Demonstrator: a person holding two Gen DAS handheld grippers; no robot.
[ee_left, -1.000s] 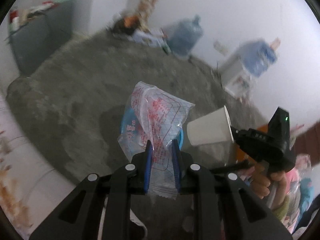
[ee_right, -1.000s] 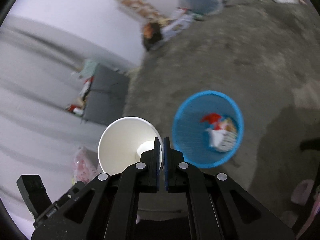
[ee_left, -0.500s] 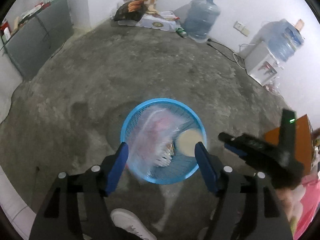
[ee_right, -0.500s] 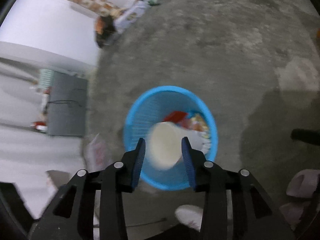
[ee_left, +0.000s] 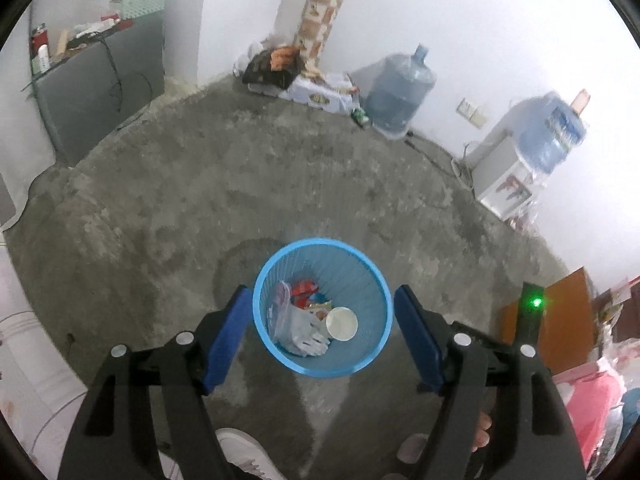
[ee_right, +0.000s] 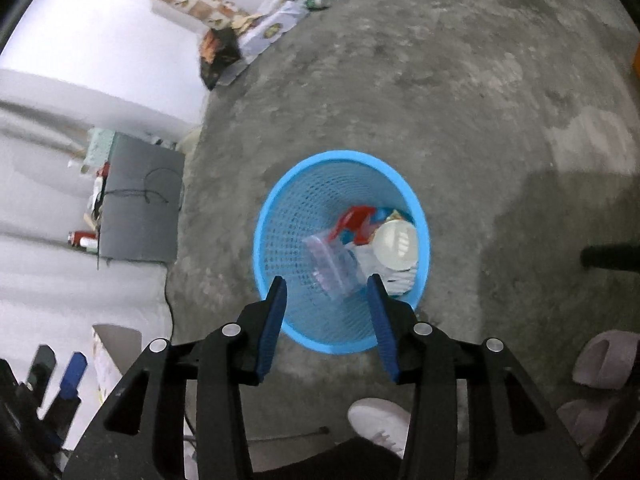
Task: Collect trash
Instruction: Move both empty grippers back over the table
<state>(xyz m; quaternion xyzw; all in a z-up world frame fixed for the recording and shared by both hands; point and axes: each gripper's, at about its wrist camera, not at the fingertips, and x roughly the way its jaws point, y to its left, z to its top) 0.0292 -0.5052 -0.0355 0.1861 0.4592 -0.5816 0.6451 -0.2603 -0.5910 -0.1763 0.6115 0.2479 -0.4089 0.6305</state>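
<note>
Trash is lying in the blue mesh plastic basket below your grippers, left and right, both spreading empty.

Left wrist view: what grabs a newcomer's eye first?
The bright blue mesh plastic wastebasket on the grey concrete floor, dead centre between the left gripper's open jaws. Inside lie a white paper cup, mouth up, and a crumpled clear plastic bag. A large blue water jug stands by the far wall.

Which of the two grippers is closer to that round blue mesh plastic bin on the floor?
Hard to call. The left gripper and the right gripper both hang open above the round blue mesh plastic bin, looking down into it.
</note>
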